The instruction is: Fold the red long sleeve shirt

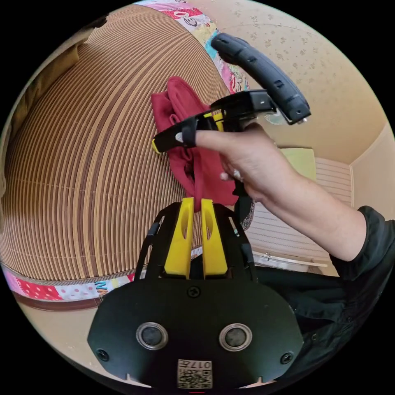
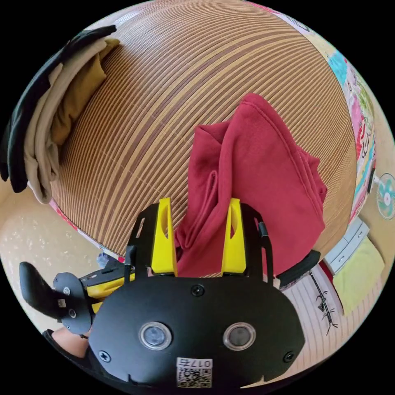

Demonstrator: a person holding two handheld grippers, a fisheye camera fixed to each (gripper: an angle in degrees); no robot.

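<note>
Nearest, left gripper [image 1: 196, 205] pinched on the red shirt [image 2: 255, 181]; right gripper [image 2: 199, 205] spread wide around bunched cloth. Beyond, shirt crumpled on the striped mat [image 2: 173, 82]. Probably still mid-fold; next, pulling an edge flat.

Shirt [image 2: 263, 173] bunched on mat [image 2: 164, 103]; clothes pile [image 2: 61, 119] at mat's far edge

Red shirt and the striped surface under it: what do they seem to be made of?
The red shirt looks like soft, matte knit, perhaps fleece: thick rolled folds, stitched hem, no sheen. The striped surface looks like a woven bamboo or reed mat: fine parallel tan and brown slats with a slight gloss, though printed fabric can't be ruled out.
</note>
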